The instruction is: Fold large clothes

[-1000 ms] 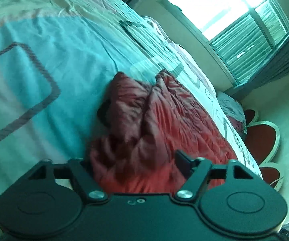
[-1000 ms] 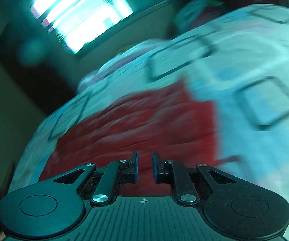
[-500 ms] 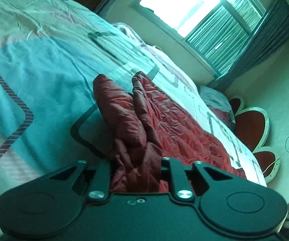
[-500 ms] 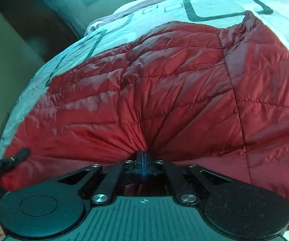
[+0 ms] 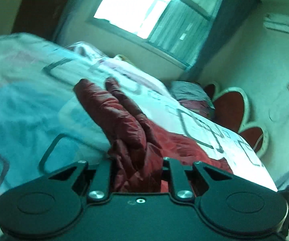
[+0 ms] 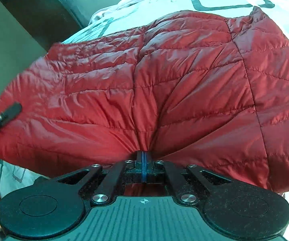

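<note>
So the red puffer jacket (image 6: 184, 92) is spread across the bed (image 5: 24, 110), and both grippers have a piece of it. The right gripper (image 6: 143, 156) has its jaws pressed fully together on a pinch of the near edge, and you can see the fabric puckering out from that spot in a fan of creases. The left gripper (image 5: 137, 172) has its jaws clamped on a thick bunched wad of the jacket, with a sleeve-like part trailing away from it over the bedding.

The bed's got a pale cover printed with rounded dark rectangles and turquoise patches. Behind it there's a bright window (image 5: 144, 12) with a dark curtain beside it, cream walls, and a headboard (image 5: 233, 110) shaped like red petals with pale rims. A pillow (image 5: 190, 94) sits up against it.

The jacket is shiny, quilted in horizontal bands, pretty wrinkled. The left wrist view is motion-blurred. A black gripper tip (image 6: 9, 112) pokes in at the left edge of the right wrist view.
</note>
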Motion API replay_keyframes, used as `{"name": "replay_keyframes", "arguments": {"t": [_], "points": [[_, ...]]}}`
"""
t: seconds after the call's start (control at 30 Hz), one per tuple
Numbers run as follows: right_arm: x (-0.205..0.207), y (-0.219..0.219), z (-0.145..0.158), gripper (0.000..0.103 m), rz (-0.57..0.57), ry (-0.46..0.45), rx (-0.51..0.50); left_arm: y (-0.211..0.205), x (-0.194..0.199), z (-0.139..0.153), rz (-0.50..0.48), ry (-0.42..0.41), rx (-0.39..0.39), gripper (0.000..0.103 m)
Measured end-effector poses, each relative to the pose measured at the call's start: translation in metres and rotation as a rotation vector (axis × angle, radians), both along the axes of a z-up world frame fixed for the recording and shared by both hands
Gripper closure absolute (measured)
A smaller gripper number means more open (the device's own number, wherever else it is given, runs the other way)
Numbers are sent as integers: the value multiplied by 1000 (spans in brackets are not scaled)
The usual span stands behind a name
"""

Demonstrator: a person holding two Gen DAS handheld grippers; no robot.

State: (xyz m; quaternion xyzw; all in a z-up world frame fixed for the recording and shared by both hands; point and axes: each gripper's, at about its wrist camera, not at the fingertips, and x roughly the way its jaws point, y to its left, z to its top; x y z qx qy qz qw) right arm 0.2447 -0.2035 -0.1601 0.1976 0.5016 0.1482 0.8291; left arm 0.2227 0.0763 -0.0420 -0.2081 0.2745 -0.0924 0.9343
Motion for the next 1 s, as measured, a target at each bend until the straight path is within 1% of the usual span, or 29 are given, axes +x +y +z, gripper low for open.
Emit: {"name": "replay_keyframes", "arguments": {"t": [0.07, 0.1, 0.17, 0.2, 0.23, 0.3, 0.37, 0.43, 0.5, 0.57, 0.67, 0.73, 0.87, 0.93, 0.97, 1.0], "points": [[2, -5, 1, 103, -6, 15, 15, -11, 2, 7, -15, -9, 46, 87], [-2, -9, 5, 103, -26, 6, 27, -15, 4, 10, -19, -10, 63, 87], [-3, -21, 23, 103, -69, -54, 81, -19, 5, 15, -33, -9, 94, 87], [1, -23, 26, 103, -74, -61, 89, -21, 6, 17, -39, -9, 107, 87], [5, -22, 25, 103, -65, -54, 82, -22, 6, 19, -45, -11, 109, 87], [16, -15, 7, 103, -30, 15, 35, -29, 6, 25, -73, -17, 121, 87], [19, -13, -10, 103, -31, 20, 71, -42, 8, 29, -107, -21, 141, 87], [22, -15, -13, 103, -24, 22, 92, -56, 7, 35, -120, -37, 162, 87], [23, -27, -8, 103, -23, 28, 125, -70, 8, 41, -128, -48, 168, 87], [10, -57, 8, 103, -64, -49, 169, -88, 9, 48, -147, -55, 198, 87], [-14, -113, 31, 103, -148, -141, 162, -119, 13, 55, -189, -56, 251, 87], [-28, -154, 37, 103, -235, -155, 178, -144, 14, 56, -228, -55, 288, 87], [-44, -210, 40, 103, -342, -176, 200, -199, 18, 48, -306, -37, 330, 87], [-44, -224, 39, 103, -377, -178, 224, -225, 22, 38, -354, -14, 351, 87], [-46, -233, 38, 103, -386, -177, 230, -240, 25, 32, -382, 3, 353, 87], [-43, -234, 43, 103, -390, -175, 232, -252, 28, 24, -404, 29, 348, 87]]}}
